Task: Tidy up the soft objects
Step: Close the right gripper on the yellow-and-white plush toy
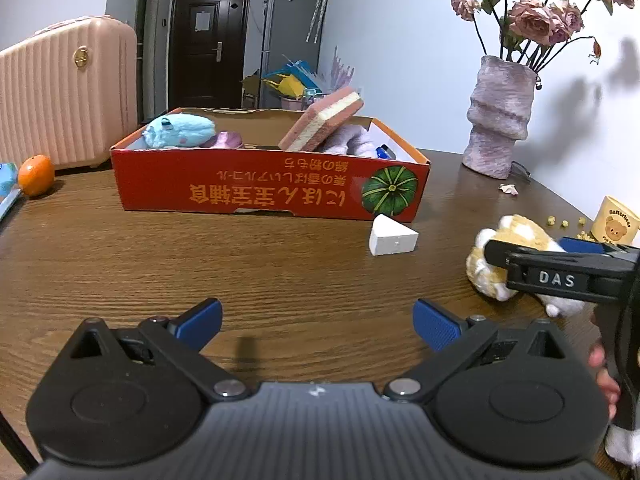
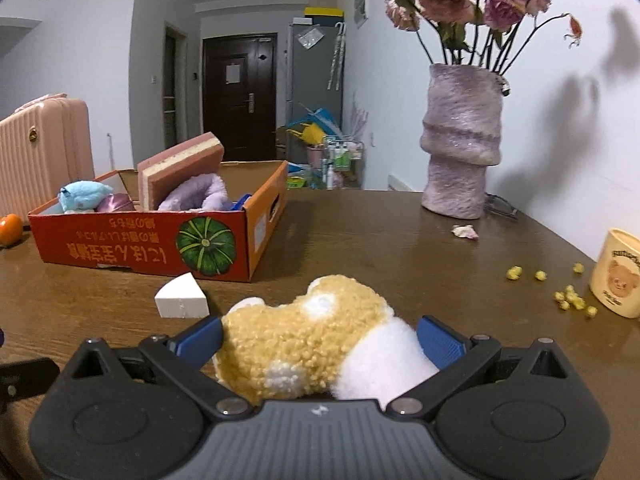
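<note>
A tan and white plush toy point(image 2: 316, 344) lies between the blue pads of my right gripper point(image 2: 320, 338), whose jaws stand wide and touch its sides. The plush also shows in the left wrist view point(image 1: 508, 248) with the right gripper point(image 1: 532, 268) around it. My left gripper point(image 1: 318, 320) is open and empty above the table. A red cardboard box point(image 1: 272, 192) holds a blue plush point(image 1: 180, 130), a pink sponge point(image 1: 324, 120) and purple soft items point(image 1: 348, 142). A white wedge sponge point(image 1: 390, 236) lies in front of the box.
A purple vase point(image 1: 500, 116) with dried roses stands at the back right. A yellow bear cup point(image 1: 618, 220) and scattered yellow bits point(image 2: 572, 300) sit at the right edge. An orange point(image 1: 36, 176) lies at the left. A pink suitcase point(image 1: 68, 92) stands behind.
</note>
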{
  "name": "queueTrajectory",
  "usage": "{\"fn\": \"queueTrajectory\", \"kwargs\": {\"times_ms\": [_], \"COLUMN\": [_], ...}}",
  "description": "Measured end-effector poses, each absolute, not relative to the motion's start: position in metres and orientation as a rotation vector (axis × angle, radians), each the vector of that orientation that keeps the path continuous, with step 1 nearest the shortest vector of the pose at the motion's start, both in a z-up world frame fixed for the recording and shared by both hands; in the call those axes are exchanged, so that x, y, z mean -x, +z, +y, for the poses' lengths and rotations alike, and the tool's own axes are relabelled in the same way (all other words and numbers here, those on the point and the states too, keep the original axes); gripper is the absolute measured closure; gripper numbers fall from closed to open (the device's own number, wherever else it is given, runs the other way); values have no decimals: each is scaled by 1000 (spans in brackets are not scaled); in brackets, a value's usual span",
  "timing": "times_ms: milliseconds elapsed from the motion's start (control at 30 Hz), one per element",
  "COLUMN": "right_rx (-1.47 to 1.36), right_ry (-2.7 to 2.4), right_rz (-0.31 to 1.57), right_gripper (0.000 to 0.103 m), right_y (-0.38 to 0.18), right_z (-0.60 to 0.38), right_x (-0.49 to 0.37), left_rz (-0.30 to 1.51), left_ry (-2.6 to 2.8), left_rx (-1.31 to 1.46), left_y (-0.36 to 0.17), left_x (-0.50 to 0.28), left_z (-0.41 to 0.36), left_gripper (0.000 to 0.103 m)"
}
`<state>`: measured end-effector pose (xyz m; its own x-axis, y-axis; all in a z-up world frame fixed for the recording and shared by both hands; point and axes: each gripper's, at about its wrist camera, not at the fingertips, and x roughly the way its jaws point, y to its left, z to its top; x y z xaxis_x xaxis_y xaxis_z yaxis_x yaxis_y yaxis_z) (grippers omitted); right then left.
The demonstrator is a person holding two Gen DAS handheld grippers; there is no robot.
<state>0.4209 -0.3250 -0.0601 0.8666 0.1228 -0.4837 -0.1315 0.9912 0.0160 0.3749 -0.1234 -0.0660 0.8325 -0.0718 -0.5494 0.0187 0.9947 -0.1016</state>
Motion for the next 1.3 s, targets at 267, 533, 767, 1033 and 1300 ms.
{"fn": "queueTrajectory", "kwargs": {"times_ms": [267,533,767,1033,1300], "right_rx": [75,101,92,10,79], "right_ry": [178,195,230,204,87], "right_rz": [546,532,480,438,487], "right_gripper": [0,13,85,61,4], "right_y": [-63,-59,-50,-37,-45], "right_z": [-321,-319,-319,-344,-374], "right_x": [-438,-433,-419,-411,-429], "left_rz": [587,587,585,581,583], "left_ry": [-65,-74,-79,-80,-80], "left_rx": [90,96,109,112,116], "left_y": [-66,-65,-64,-63,-63], "left_x": [-383,-385,-383,-382,-384], "left_z": [-131,-133,-130,-129,-129], "left_gripper": [0,0,0,0,0]}}
